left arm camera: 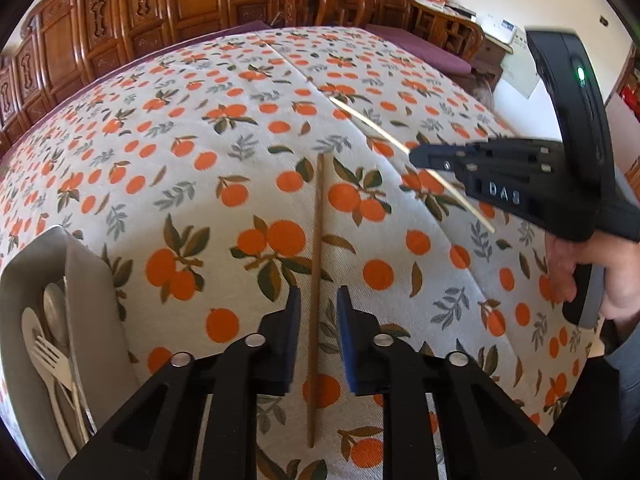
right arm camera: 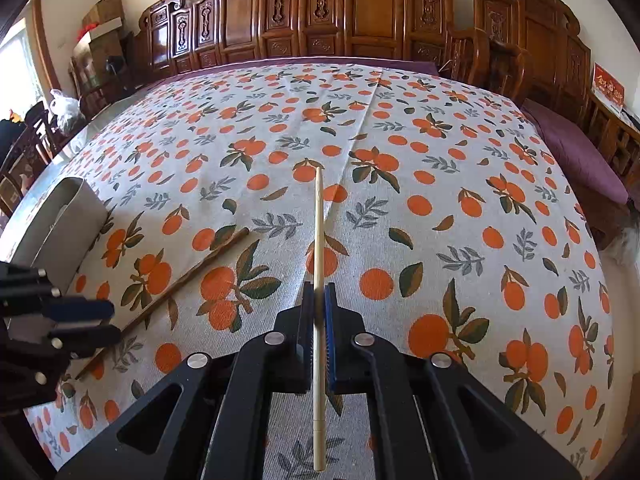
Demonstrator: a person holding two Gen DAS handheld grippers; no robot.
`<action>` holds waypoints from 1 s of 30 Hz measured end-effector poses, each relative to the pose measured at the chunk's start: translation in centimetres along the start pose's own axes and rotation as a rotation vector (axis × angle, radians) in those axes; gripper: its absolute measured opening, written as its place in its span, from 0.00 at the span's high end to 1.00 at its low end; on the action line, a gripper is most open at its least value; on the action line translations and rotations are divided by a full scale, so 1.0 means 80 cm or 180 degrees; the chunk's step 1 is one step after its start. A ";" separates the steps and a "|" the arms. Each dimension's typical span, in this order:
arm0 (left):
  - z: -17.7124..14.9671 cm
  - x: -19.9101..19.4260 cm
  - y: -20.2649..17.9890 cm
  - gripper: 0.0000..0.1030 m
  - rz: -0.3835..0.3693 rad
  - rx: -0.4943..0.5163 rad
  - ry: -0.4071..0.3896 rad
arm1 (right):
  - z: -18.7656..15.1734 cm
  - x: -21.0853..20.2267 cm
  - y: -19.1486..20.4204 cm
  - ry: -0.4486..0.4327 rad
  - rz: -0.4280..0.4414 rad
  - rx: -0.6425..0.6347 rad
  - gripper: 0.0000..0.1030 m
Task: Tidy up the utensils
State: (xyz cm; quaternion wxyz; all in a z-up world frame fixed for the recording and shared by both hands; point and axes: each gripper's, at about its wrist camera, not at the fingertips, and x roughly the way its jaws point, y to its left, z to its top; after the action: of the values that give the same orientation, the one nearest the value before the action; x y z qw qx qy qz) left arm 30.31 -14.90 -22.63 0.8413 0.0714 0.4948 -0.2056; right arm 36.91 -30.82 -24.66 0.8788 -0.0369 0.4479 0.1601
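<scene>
Pickup step: left gripper [left arm camera: 318, 316] straddles the brown chopstick [left arm camera: 316, 280] lying on the bench [left arm camera: 200, 128], jaws narrowed but pads not yet touching it; right gripper [right arm camera: 319, 308] is clamped on the pale chopstick [right arm camera: 319, 240]. Next: close, lift, carry to the grey utensil holder [left arm camera: 86, 280] at left with spoons and fork [left arm camera: 50, 356]; path clear.

Each camera sits on a gripper and looks forward and down along its two black jaws, which fill the bottom of its frame. Both are close above the bench with the orange-print cloth [left arm camera: 240, 128]. The left wrist view faces the carved wooden wall [left arm camera: 120, 12] at the top and shows the right gripper [left arm camera: 416, 158] at middle right. The right wrist view faces the same wall [right arm camera: 320, 8] and shows the left gripper [right arm camera: 114, 320] at lower left. Both share the cloth, the brown chopstick [left arm camera: 317, 280] and the grey tray [left arm camera: 24, 300].
</scene>
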 end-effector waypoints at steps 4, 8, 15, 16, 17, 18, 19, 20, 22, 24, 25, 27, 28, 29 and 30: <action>-0.006 0.009 -0.003 0.90 0.0069 0.0039 0.0051 | 0.000 0.002 0.006 0.0018 0.0019 -0.0035 0.94; -0.006 0.006 -0.002 0.94 0.0116 0.0044 0.0033 | 0.001 0.003 0.011 0.0031 -0.0004 -0.0042 0.94; -0.016 -0.002 -0.004 0.96 0.0153 0.0116 0.0012 | 0.003 -0.004 0.021 -0.0016 0.0013 -0.0089 0.94; -0.018 -0.006 -0.002 0.96 0.0150 0.0108 -0.0003 | 0.004 -0.006 0.023 -0.0026 0.0024 -0.0082 0.94; -0.020 -0.009 -0.001 0.96 0.0145 0.0098 -0.0017 | 0.004 -0.008 0.025 -0.0028 0.0041 -0.0073 0.94; -0.022 -0.014 0.000 0.96 0.0137 0.0085 -0.0035 | 0.004 -0.009 0.027 -0.0028 0.0054 -0.0072 0.94; -0.024 -0.019 0.001 0.96 0.0128 0.0071 -0.0051 | 0.002 -0.010 0.031 -0.0029 0.0061 -0.0080 0.94; -0.029 -0.026 0.002 0.96 0.0107 0.0057 -0.0070 | 0.001 -0.011 0.034 -0.0028 0.0068 -0.0086 0.94; -0.036 -0.037 0.003 0.96 0.0105 0.0052 -0.0100 | -0.002 -0.011 0.039 -0.0007 0.0078 -0.0096 0.94; -0.040 -0.049 0.004 0.96 0.0121 0.0055 -0.0148 | -0.004 -0.010 0.043 0.0013 0.0076 -0.0102 0.94; -0.042 -0.057 0.005 0.96 0.0128 0.0052 -0.0178 | -0.006 -0.011 0.046 0.0019 0.0079 -0.0096 0.94; -0.045 -0.072 0.007 0.96 0.0145 0.0038 -0.0235 | -0.008 -0.012 0.050 0.0027 0.0091 -0.0076 0.94; -0.046 -0.077 0.009 0.96 0.0151 0.0031 -0.0250 | -0.009 -0.013 0.053 0.0028 0.0095 -0.0078 0.94; -0.048 -0.083 0.010 0.96 0.0161 0.0022 -0.0266 | -0.010 -0.014 0.056 0.0028 0.0099 -0.0081 0.94; -0.051 -0.090 0.013 0.96 0.0171 -0.0006 -0.0284 | -0.011 -0.016 0.060 0.0025 0.0109 -0.0092 0.94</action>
State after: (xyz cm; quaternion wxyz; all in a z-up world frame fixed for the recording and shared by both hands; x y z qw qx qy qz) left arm 24.38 -10.63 -18.53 0.8678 0.0746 0.4549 -0.1854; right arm 34.04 -26.75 -23.80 0.8736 -0.0426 0.4496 0.1815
